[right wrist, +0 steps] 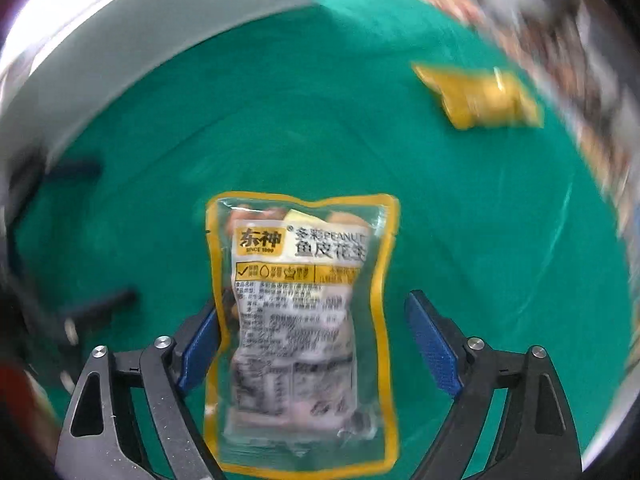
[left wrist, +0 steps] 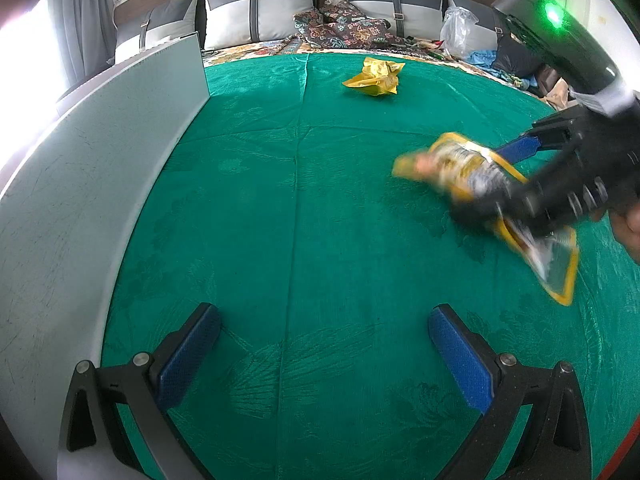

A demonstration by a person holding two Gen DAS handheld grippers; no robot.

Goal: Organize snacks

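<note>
- Now the right hand-held gripper (right wrist: 310,338) has a clear, yellow-bordered peanut packet (right wrist: 304,320) lying lengthwise between its blue pads, in the lower middle of the right wrist view.
- Its left pad touches the packet's edge, while the right pad (right wrist: 430,344) stands apart from the packet with green cloth showing between them, so the fingers are spread and not squeezing the packet from both sides.
- From the left wrist view, the same packet (left wrist: 472,176) appears blurred at the right of the frame, against the right hand-held gripper's black body; whether it rests on the cloth or hangs above it cannot be told.
- The left hand-held gripper (left wrist: 324,356) sits at the bottom of its own frame with both blue pads wide apart and nothing between them, only the green cloth (left wrist: 300,220) beneath.
- A crumpled yellow wrapper (left wrist: 376,78) lies on the cloth in the upper middle of the left wrist view, well apart from both grippers; in the right wrist view it (right wrist: 480,98) is a blurred shape at upper right.
- A pale grey panel (left wrist: 100,152) stands upright along the left edge of the cloth.
- Grey cushions (left wrist: 260,8) and a patterned dark fabric heap (left wrist: 340,26) line the top of the left wrist view.
</note>
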